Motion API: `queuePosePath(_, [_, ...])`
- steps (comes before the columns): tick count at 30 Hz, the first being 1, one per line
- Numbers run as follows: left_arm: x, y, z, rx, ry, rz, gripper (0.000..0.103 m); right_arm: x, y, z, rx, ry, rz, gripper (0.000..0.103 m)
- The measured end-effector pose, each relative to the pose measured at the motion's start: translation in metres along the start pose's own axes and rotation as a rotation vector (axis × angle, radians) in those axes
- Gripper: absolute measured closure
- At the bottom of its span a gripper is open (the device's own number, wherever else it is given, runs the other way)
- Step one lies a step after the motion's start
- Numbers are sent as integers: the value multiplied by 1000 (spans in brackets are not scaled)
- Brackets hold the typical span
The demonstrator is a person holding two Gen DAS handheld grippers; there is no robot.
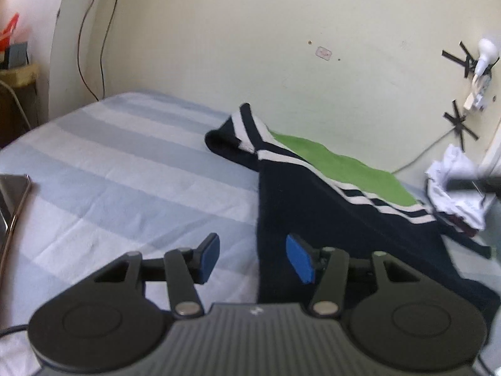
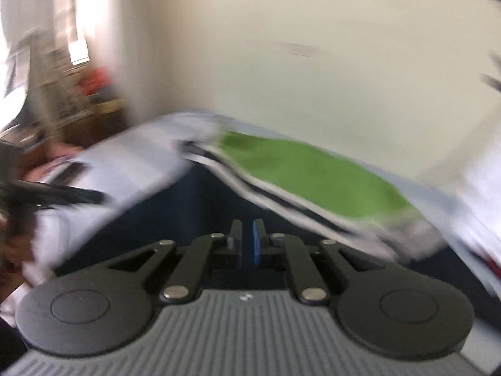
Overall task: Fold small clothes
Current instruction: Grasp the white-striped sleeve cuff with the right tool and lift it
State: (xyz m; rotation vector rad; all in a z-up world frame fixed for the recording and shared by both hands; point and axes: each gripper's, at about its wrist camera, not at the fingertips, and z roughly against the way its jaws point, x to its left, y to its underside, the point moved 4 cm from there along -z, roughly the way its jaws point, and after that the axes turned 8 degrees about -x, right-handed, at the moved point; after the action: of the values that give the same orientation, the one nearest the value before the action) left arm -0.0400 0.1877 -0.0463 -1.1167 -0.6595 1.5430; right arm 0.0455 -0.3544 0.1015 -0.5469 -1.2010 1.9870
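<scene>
A: How are the two tools set?

B: The left hand-held gripper (image 1: 252, 258) is spread wide over the garment's edge, nothing grasped. The right hand-held gripper (image 2: 248, 244) is nearly closed; whether cloth is pinched cannot be told through the blur.

A: And the surface beyond?

B: A navy garment (image 1: 313, 206) with white stripes and a green panel is draped on a bed sheet (image 1: 125, 163) of pale blue bands. Crumpled white clothes (image 1: 454, 188) are heaped by the cream wall (image 1: 250, 47).

blue-and-white striped bedsheet (image 1: 125, 163) spread flat | cream painted wall (image 1: 250, 31) behind | thin dark cables (image 1: 103, 31) hung down wall | black tape crosses (image 1: 458, 122) stuck at right
</scene>
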Motion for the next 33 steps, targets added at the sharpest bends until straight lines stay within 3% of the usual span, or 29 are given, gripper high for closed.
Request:
queuePosePath(2, [1,4,-8,-14,-47,-34,55,33,-26,-62,31,-108,53,92])
queuePosePath(4, [2,4,-9,-15,-47,-31,55,60,-41,-121,65,-150,105,92])
queuePosePath(7, [0,4,-5,-57,-36,-44,53,93,-51,-209,143,-165,152,91])
queuePosePath(9, [-1,4,-1,-76,-34,-53,53,109,-49,-250,183,-131,204,84])
queuePosePath(10, [-2,4,0,-88,-31,-59,53,110,-45,-267,217,-119,216,74])
queuePosePath(13, [-3,4,3,-108,-23,-67,52,103,-33,-301,294,-63,233,63])
queuePosePath(16, [-2,4,5,-117,8,-56,50,96,-41,-308,290,24,263,65])
queuePosePath(21, [4,3,4,-115,35,-11,49,93,-38,-309,294,28,299,65])
queuePosePath(23, [7,2,4,-114,36,8,49,84,-41,-310,308,21,202,69])
queuePosePath(25, [9,2,4,-118,30,23,49,76,-45,-320,319,10,99,93])
queuePosePath(27, [11,2,5,-124,19,32,49,67,-52,-321,324,-25,-63,95])
queuePosePath(30, [10,2,5,-127,8,33,48,61,-80,-303,201,-270,-434,96])
queuePosePath(33, [11,2,4,-122,1,32,48,41,-102,-264,-56,-602,-800,94])
